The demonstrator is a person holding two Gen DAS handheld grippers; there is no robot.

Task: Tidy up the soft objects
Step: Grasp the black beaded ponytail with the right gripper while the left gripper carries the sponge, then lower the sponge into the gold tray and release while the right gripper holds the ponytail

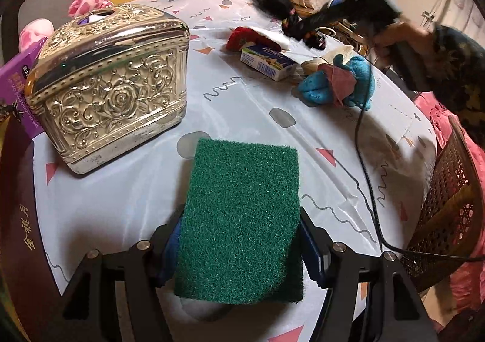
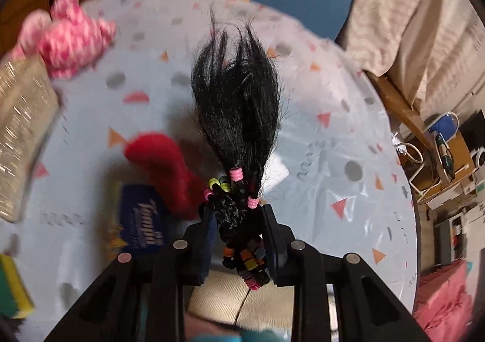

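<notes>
My left gripper (image 1: pixel 241 222) is shut on a green scouring sponge (image 1: pixel 242 190), which hangs just above the table's white patterned cover (image 1: pixel 242 117). The sponge's yellow side (image 2: pixel 15 290) shows at the bottom left of the right wrist view. My right gripper (image 2: pixel 239 214) is shut on a black hair tuft (image 2: pixel 239 111) tied with coloured beads, held over the table's far side. In the left wrist view it appears blurred as the right gripper (image 1: pixel 303 27). Below it lie a red plush (image 2: pixel 160 160) and a blue tissue pack (image 2: pixel 142 220).
An ornate silver box (image 1: pixel 112 84) stands at the left, with a pink spotted plush (image 1: pixel 91 2) behind it and a purple carton (image 1: pixel 18 84) beside it. A blue and pink cloth bundle (image 1: pixel 339 81) lies at the right. A black cable (image 1: pixel 363 160) crosses the table near a wicker chair (image 1: pixel 448 190).
</notes>
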